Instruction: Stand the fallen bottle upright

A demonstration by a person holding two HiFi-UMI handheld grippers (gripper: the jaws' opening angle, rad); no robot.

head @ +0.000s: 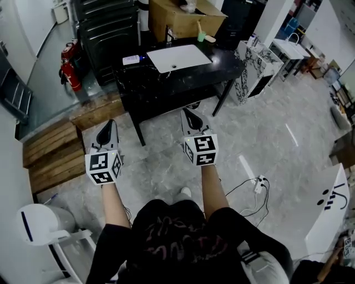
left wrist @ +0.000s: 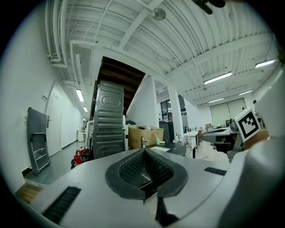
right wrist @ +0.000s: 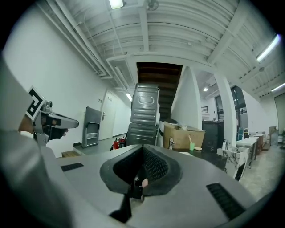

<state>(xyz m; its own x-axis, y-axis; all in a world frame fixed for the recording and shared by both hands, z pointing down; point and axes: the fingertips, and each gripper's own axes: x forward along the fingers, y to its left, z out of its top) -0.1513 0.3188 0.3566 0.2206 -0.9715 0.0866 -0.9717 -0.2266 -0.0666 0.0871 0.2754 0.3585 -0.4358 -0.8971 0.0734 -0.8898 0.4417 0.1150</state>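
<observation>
The fallen bottle (head: pixel 132 59), clear with a blue cap, lies on its side on the black table (head: pixel 183 83), just left of the white sink basin (head: pixel 178 57). Both grippers hang level in the air in front of the table, well short of it. My left gripper (head: pixel 110 124) is shut with nothing in it, and it sits left of the table's front corner. My right gripper (head: pixel 188 114) is also shut and empty, near the table's front edge. In the left gripper view the jaws (left wrist: pixel 143 153) meet, as they do in the right gripper view (right wrist: pixel 142 151). Neither gripper view shows the bottle.
A faucet (head: pixel 169 36), a green cup (head: pixel 201 37) and a cardboard box (head: pixel 183 16) stand behind the sink. A red fire extinguisher (head: pixel 70 73) and wooden pallets (head: pixel 52 150) are at the left. A power strip with cable (head: pixel 258 184) lies on the floor at the right.
</observation>
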